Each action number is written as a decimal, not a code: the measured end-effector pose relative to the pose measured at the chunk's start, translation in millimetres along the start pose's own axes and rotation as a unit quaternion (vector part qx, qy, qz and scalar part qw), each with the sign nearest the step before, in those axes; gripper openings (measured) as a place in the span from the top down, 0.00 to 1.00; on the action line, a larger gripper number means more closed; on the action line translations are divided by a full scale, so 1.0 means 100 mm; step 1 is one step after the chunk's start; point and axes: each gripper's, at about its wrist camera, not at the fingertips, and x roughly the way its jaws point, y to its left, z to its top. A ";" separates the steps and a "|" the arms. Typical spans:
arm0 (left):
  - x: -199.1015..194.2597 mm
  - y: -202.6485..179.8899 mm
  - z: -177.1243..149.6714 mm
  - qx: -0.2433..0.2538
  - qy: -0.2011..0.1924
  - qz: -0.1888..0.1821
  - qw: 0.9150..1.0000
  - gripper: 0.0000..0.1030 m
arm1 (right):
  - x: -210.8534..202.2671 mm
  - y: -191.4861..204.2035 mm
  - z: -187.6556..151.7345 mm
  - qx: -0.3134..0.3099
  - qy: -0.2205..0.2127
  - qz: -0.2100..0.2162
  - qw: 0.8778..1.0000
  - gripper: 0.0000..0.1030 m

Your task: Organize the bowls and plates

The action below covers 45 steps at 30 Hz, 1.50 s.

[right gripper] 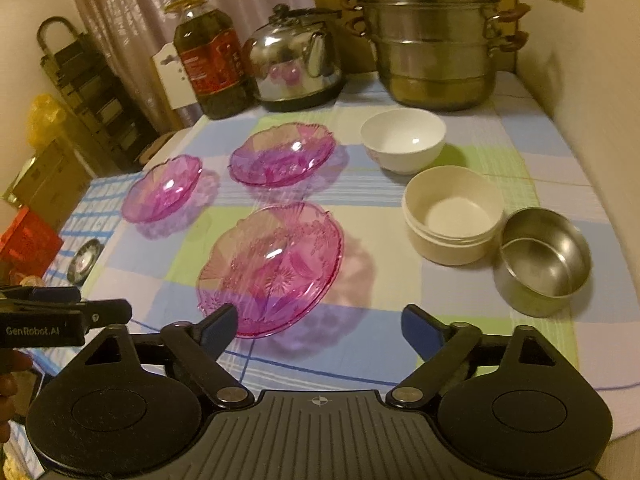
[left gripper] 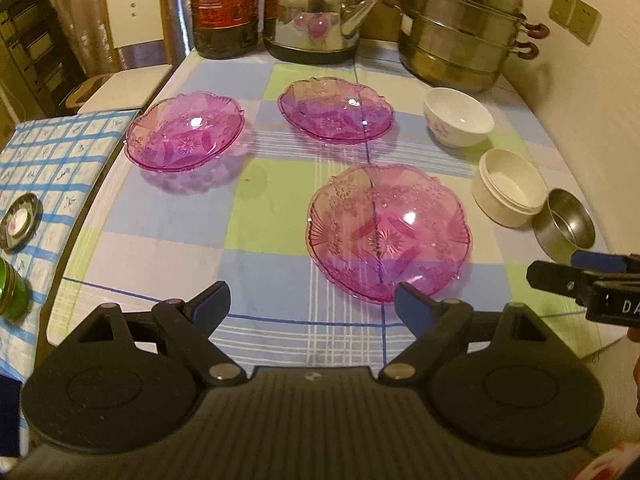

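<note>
Three pink glass plates lie apart on the checked tablecloth: a near one (left gripper: 389,232) (right gripper: 272,266), a far left one (left gripper: 185,130) (right gripper: 162,187) and a far middle one (left gripper: 336,110) (right gripper: 282,156). On the right stand a white bowl (left gripper: 459,117) (right gripper: 403,140), a cream bowl (left gripper: 510,188) (right gripper: 454,216) and a steel bowl (left gripper: 566,226) (right gripper: 544,260). My left gripper (left gripper: 312,300) is open and empty, just short of the near plate. My right gripper (right gripper: 320,322) is open and empty, its left finger over the near plate's front rim.
At the back stand an oil bottle (left gripper: 224,4) (right gripper: 210,64), a kettle (left gripper: 316,12) (right gripper: 296,66) and a stacked steamer pot (left gripper: 460,28) (right gripper: 434,40). A wall runs along the right. A lower blue-checked surface (left gripper: 48,168) with a green jar (left gripper: 12,288) lies left.
</note>
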 end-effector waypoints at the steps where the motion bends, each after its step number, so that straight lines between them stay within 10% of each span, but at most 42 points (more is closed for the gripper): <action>1: 0.02 0.00 -0.01 -0.005 -0.002 0.000 1.000 0.15 | 0.03 -0.01 0.01 -0.001 0.002 0.005 1.000 0.20; 14: 0.39 -0.01 0.01 -0.020 0.016 -0.004 1.000 0.19 | 0.41 -0.09 0.09 -0.010 0.021 0.019 1.000 0.31; 30: 1.18 0.16 0.19 -0.001 0.040 -0.065 0.997 0.66 | 0.86 -0.14 0.12 0.054 0.024 -0.017 0.998 0.41; 45: 1.52 0.27 0.36 0.015 0.049 -0.085 0.995 0.79 | 1.17 -0.14 0.19 0.092 0.027 -0.050 0.994 0.64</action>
